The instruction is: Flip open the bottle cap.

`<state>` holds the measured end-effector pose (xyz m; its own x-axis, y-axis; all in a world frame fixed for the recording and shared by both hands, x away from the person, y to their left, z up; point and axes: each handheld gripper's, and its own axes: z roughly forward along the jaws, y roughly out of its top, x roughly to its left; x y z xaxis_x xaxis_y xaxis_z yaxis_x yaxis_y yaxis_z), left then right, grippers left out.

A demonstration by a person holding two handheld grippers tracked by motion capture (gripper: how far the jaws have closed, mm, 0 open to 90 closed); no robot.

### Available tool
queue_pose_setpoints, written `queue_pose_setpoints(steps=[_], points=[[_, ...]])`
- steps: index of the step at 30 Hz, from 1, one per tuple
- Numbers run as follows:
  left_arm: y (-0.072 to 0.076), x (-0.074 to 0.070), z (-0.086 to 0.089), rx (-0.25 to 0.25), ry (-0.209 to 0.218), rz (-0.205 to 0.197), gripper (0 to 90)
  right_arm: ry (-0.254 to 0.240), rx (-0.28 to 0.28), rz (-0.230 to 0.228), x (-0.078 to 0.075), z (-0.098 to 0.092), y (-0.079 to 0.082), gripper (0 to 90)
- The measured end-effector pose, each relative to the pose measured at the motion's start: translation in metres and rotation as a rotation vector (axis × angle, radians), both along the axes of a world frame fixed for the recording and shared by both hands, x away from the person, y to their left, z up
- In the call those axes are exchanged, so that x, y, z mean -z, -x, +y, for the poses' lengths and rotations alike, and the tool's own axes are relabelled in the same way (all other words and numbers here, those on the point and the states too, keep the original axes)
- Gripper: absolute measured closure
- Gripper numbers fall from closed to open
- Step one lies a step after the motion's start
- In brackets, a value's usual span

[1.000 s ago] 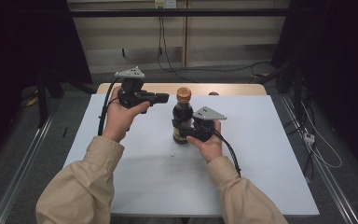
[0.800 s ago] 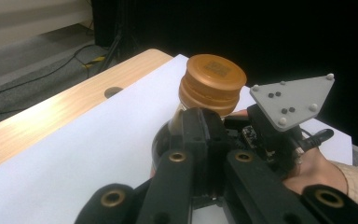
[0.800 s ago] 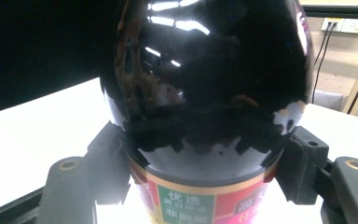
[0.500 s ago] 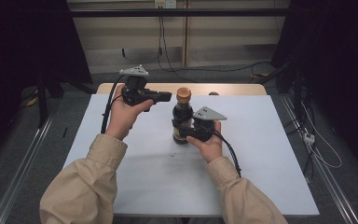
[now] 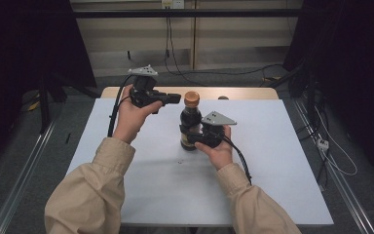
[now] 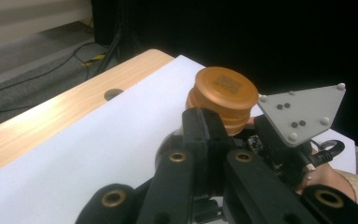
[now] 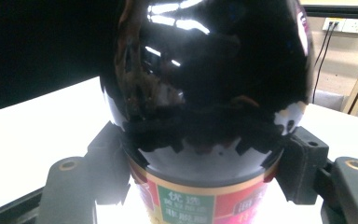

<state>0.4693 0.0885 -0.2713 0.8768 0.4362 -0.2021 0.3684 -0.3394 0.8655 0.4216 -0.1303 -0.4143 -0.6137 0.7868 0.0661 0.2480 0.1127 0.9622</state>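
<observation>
The dark glass bottle (image 5: 191,127) with the round orange plastic cap (image 5: 192,98) stands upright near the middle of the white worktop (image 5: 272,161), which lies on a wooden tabletop (image 5: 243,92).

Right gripper (image 5: 191,139): held level in the right hand (image 5: 217,152), jaws clamped on the lower body of the bottle. In the right gripper view the two black pads (image 7: 303,163) press against opposite sides of the glass, just above the red and green printed label (image 7: 200,205). The grey three-cornered plate (image 5: 218,118) sits on top, beside the bottle neck.

Left gripper (image 5: 174,98): held in the left hand (image 5: 132,117), raised above the worktop, pointing level toward the cap. Its jaws are together with nothing between them. The tips stand just beside the cap at cap height; contact cannot be confirmed. In the left gripper view the closed jaws lie directly before the cap (image 6: 223,95).

Both sleeves are beige fabric.
</observation>
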Motion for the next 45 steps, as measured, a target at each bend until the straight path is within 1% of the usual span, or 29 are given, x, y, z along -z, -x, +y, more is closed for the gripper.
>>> queue_pose_setpoints(steps=[5,8,10,14,16,18,19,21,24,25,28,31,32,34,35,37,39,42,45], points=[[0.002,0.002,-0.005,0.016,-0.026,-0.004,90.0,0.011,-0.006,0.005,-0.001,0.0,0.0,31.4],[0.003,0.003,-0.007,0.018,-0.022,-0.002,90.0,0.016,-0.007,0.007,-0.002,0.0,0.0,31.5],[0.002,0.003,-0.008,0.019,-0.02,-0.001,90.0,0.009,-0.007,0.01,-0.002,-0.001,0.0,31.4],[0.001,0.003,-0.006,0.024,-0.019,0.008,90.0,0.015,-0.007,0.012,-0.002,0.0,0.0,31.4],[0.002,0.001,-0.006,0.037,-0.012,-0.003,90.0,0.013,-0.006,0.013,-0.002,0.0,-0.001,31.4],[0.004,0.0,-0.007,0.04,-0.018,-0.014,90.0,0.007,-0.006,0.011,-0.001,0.0,-0.001,31.4],[0.004,0.0,-0.008,0.042,-0.027,-0.012,90.0,0.007,-0.008,0.011,-0.001,0.0,-0.001,31.4],[0.004,0.0,-0.008,0.048,-0.03,-0.01,90.0,0.008,-0.008,0.013,-0.001,0.0,-0.001,31.4],[0.004,-0.001,-0.008,0.049,-0.037,-0.019,90.0,0.014,-0.011,0.018,-0.002,0.0,-0.002,31.4],[0.005,-0.001,-0.009,0.055,-0.023,-0.018,90.0,0.014,-0.011,0.02,-0.002,0.0,-0.002,31.5],[0.006,-0.003,-0.01,0.055,-0.035,-0.025,90.0,0.011,-0.011,0.022,-0.002,-0.001,-0.002,31.7],[0.007,-0.003,-0.012,0.052,-0.048,-0.05,90.0,0.011,-0.009,0.023,-0.002,-0.001,-0.002,31.8],[0.008,-0.004,-0.012,0.047,-0.056,-0.05,90.0,0.012,-0.01,0.024,-0.002,-0.001,-0.002,31.8],[0.008,-0.004,-0.013,0.041,-0.051,-0.049,90.0,0.016,-0.005,0.026,-0.003,0.0,-0.002,31.9],[0.008,-0.004,-0.013,0.038,-0.056,-0.05,90.0,0.018,-0.006,0.032,-0.003,0.0,-0.002,31.9],[0.009,-0.005,-0.016,0.037,-0.064,-0.061,90.0,0.018,-0.008,0.03,-0.004,-0.001,-0.003,32.0],[0.009,-0.004,-0.018,0.027,-0.055,-0.058,90.0,0.011,-0.005,0.039,-0.004,-0.002,-0.003,32.1],[0.01,-0.005,-0.02,0.022,-0.068,-0.067,90.0,0.007,-0.007,0.042,-0.004,-0.003,-0.003,32.2],[0.01,-0.006,-0.023,0.021,-0.067,-0.065,90.0,0.003,-0.007,0.046,-0.004,-0.005,-0.003,32.3]])
